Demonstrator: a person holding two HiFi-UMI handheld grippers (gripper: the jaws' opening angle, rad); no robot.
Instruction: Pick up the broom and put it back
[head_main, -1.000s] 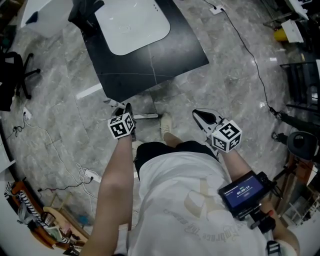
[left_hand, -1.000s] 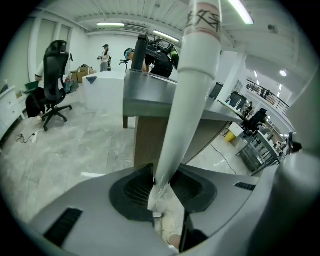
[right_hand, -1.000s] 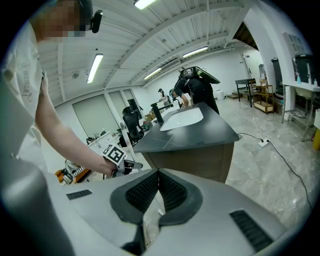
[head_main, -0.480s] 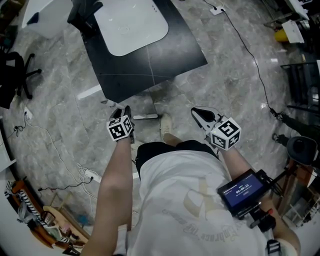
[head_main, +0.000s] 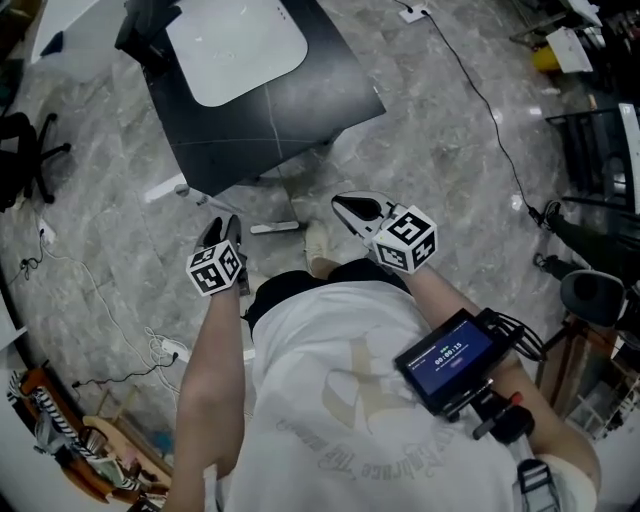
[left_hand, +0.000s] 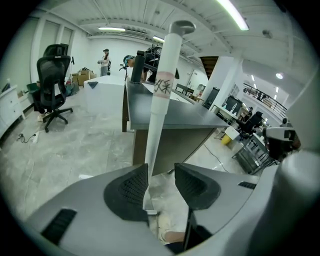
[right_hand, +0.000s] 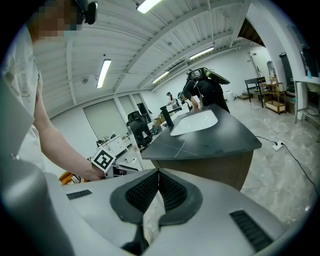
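The head camera looks steeply down on the dark desk (head_main: 320, 90) at upper left, while cameras riding the left tool (head_main: 218, 224) and right tool (head_main: 345, 205) look low along their jaws, both facing that same desk nearby.

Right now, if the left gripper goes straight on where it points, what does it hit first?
The white broom handle: it stands between the jaws of the left gripper, which have just been opening, beside one pad. Behind it comes the desk's front panel, distance unclear.
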